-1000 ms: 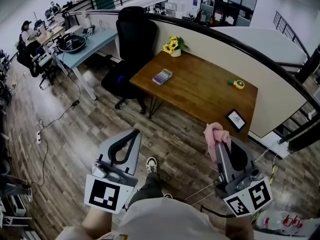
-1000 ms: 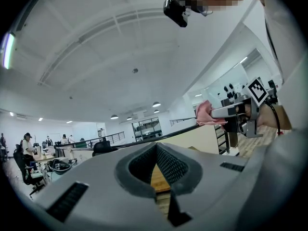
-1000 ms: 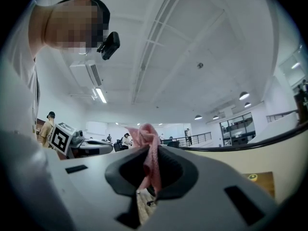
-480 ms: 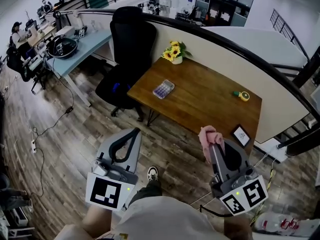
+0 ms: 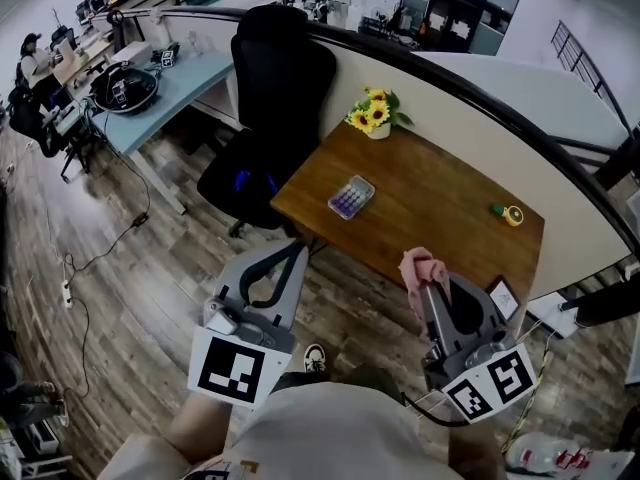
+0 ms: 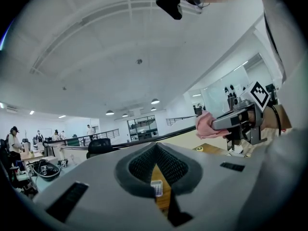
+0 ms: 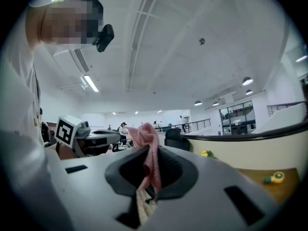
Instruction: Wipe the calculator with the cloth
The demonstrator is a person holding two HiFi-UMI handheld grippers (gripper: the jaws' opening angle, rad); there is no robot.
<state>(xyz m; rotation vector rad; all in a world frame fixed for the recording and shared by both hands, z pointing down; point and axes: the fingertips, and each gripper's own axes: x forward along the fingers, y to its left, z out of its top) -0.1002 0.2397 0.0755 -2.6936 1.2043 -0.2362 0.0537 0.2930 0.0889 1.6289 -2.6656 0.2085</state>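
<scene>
Closer now, the light, slippy calculator (image 5: 351, 197) lies on the desk (image 5: 440, 213), best held by its edge; right gripper (image 5: 425, 286) jaws pinch the soft cloth (image 5: 419, 266), left gripper (image 5: 296, 249) jaws closed, empty.

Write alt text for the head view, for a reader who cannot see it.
The right gripper holds a pink cloth. Ahead, a calculator lies on a wooden desk near sunflowers. The left gripper is shut and empty.
</scene>
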